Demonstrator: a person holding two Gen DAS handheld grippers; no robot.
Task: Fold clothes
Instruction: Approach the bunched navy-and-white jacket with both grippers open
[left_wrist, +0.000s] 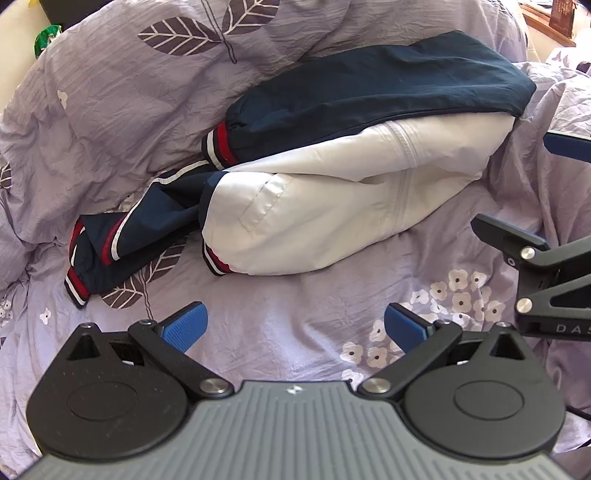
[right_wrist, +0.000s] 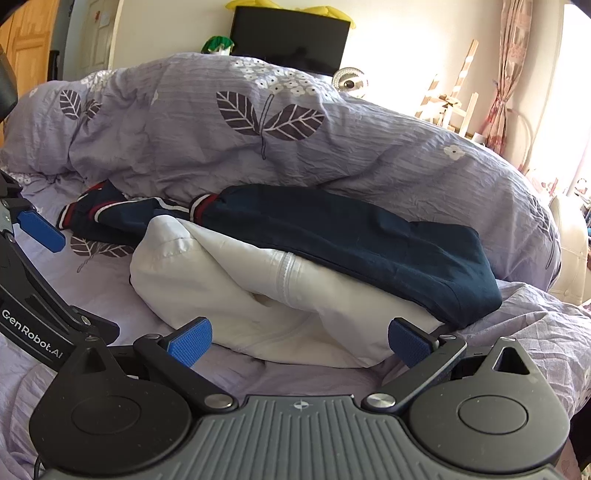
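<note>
A navy and white jacket (left_wrist: 332, 206) with red and white striped cuffs lies partly folded on the bed; its navy sleeve (left_wrist: 369, 85) lies over the white body. It also shows in the right wrist view (right_wrist: 258, 291). My left gripper (left_wrist: 295, 325) is open and empty, above the sheet just in front of the jacket. My right gripper (right_wrist: 300, 341) is open and empty, its blue fingertips (right_wrist: 190, 341) at the jacket's near white edge. The right gripper's arm shows at the right edge of the left wrist view (left_wrist: 535, 273).
The lilac floral sheet (left_wrist: 295, 295) covers the bed. A bunched lilac duvet (right_wrist: 258, 140) rises behind the jacket. A black monitor (right_wrist: 291, 37), a small fan (right_wrist: 351, 83) and wooden frames (right_wrist: 454, 99) stand beyond the bed.
</note>
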